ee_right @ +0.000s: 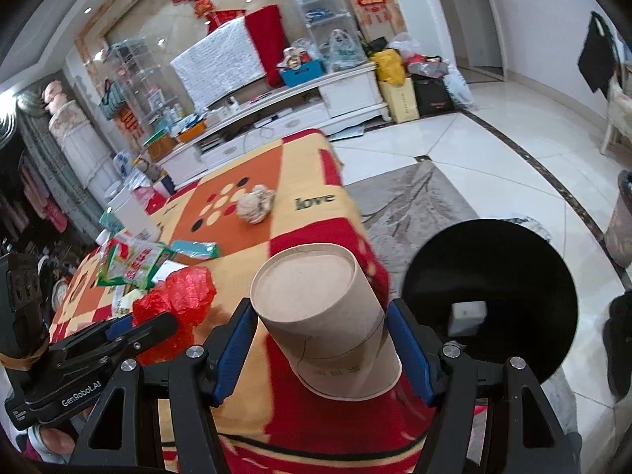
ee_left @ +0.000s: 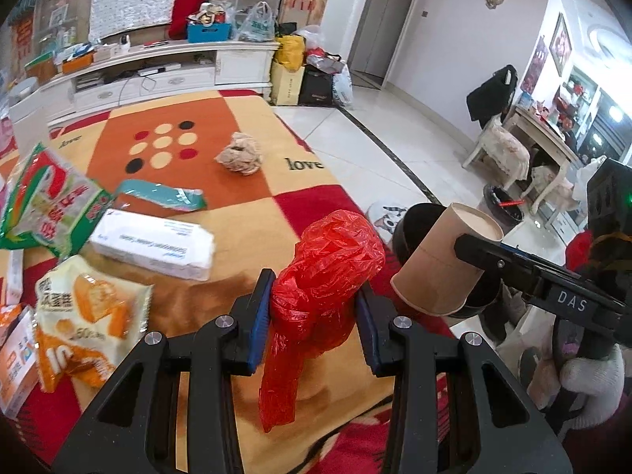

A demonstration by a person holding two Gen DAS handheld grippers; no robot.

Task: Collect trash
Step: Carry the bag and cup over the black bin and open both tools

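In the left wrist view my left gripper (ee_left: 316, 282) is shut on a crumpled red plastic bag (ee_left: 328, 260), which hangs down between the blue pads. To its right, my right gripper (ee_left: 464, 268) is shut on a brown paper cup (ee_left: 438, 260). In the right wrist view the right gripper (ee_right: 320, 308) clamps that cup (ee_right: 328, 316) with its bottom facing the camera. The left gripper (ee_right: 146, 324) with the red bag (ee_right: 177, 296) is at the lower left. A round black bin (ee_right: 489, 296) stands on the floor just right of the cup, beside the table.
On the checked blanket (ee_left: 252, 213) lie a crumpled paper ball (ee_left: 239, 154), a teal wrapper (ee_left: 166, 195), a white box (ee_left: 154, 245), a green-and-red packet (ee_left: 55, 205) and a yellow snack bag (ee_left: 87, 308). A second bin (ee_left: 503, 205) stands by a chair.
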